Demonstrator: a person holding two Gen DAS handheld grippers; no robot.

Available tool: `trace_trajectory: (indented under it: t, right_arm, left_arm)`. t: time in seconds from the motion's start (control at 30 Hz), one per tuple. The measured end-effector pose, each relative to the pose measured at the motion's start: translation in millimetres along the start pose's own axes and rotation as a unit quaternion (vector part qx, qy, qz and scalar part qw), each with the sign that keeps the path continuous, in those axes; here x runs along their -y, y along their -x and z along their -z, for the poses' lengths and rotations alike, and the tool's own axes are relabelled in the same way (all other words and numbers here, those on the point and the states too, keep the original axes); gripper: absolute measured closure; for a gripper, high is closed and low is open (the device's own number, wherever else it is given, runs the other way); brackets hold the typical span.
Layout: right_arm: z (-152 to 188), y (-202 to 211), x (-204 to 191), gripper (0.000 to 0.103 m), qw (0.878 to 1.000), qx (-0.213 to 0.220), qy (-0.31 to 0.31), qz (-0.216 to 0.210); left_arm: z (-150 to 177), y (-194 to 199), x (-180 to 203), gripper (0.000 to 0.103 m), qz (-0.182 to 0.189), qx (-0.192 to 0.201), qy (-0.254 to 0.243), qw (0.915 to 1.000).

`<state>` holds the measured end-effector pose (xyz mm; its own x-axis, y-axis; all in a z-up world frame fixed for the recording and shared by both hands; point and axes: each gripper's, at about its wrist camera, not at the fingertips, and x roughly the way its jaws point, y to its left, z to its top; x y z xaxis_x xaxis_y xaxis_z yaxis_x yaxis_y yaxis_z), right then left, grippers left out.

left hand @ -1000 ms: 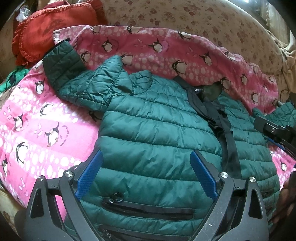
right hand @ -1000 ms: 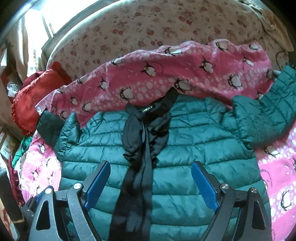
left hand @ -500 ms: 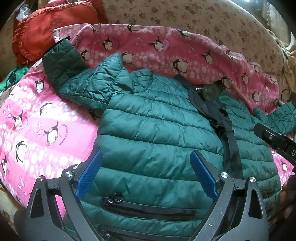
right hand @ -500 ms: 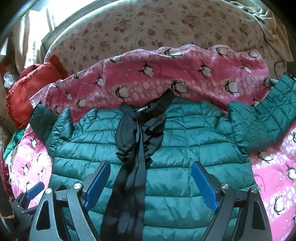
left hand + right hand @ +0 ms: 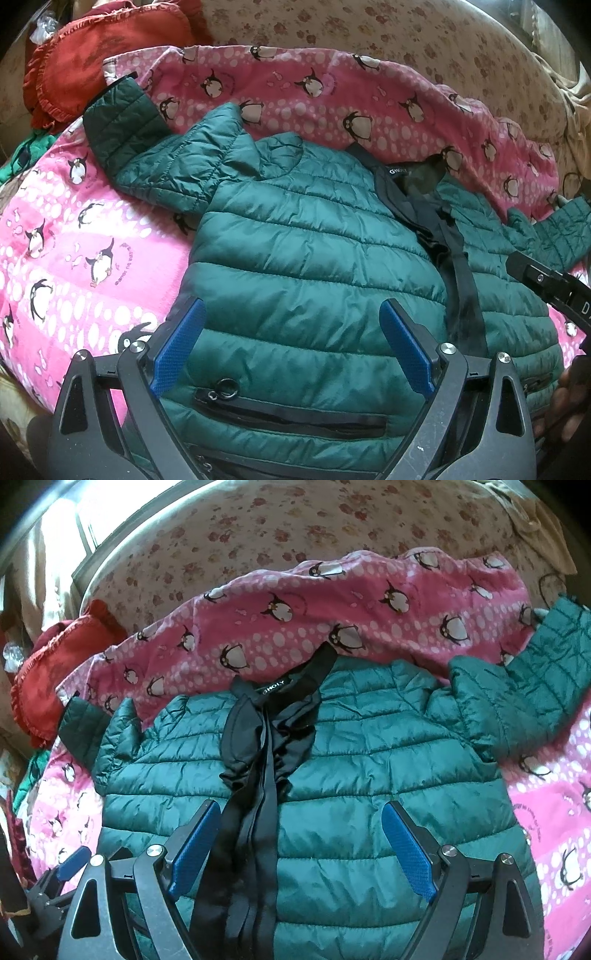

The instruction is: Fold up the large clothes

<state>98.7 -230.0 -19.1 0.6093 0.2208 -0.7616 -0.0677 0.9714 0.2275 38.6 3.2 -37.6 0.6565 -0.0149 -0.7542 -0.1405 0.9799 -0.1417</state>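
Daylight enters from a window (image 5: pixel 74 520) up-left of the green jacket (image 5: pixel 332 775), blown out to white glare there. Jacket fabric shows soft sheen on its quilted ridges; dim shadow pools under the left gripper (image 5: pixel 291 350) and the right gripper (image 5: pixel 299 845) at the jacket's near hem. Strong fisheye bending curves the floral sofa back (image 5: pixel 369 33) beyond the jacket. Dark vignette in the corners. Centre sharp, edges slightly soft and smeared.

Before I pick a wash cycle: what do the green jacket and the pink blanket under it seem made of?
Green jacket: likely nylon or polyester shell, slightly glossy, stitched into puffy padded channels. Pink blanket: probably fleece, matte and fuzzy, printed with penguins. Fibre content can't be confirmed.
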Motion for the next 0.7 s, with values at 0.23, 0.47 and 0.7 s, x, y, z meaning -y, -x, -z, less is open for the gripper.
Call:
trace_trajectory:
  t: [0.23,0.47,0.7]
  right_arm:
    - [2.0,-1.8,0.5,0.015,1.0,-0.003,-0.004,0.0]
    - [3.8,-3.8,0.6,0.015,1.0,-0.005,-0.006,0.001]
    - [4.6,-5.0,-1.3,0.015,1.0,-0.006,-0.002,0.002]
  left_arm:
    - [0.7,-0.9,0.2,0.008,-0.001,-0.001,0.001,1.0]
    - [0.6,-3.8,-2.7,0.008,-0.003,-0.008,0.003,1.0]
    - [0.8,-5.1,-5.1,0.008,-0.003,-0.007,0.005,1.0]
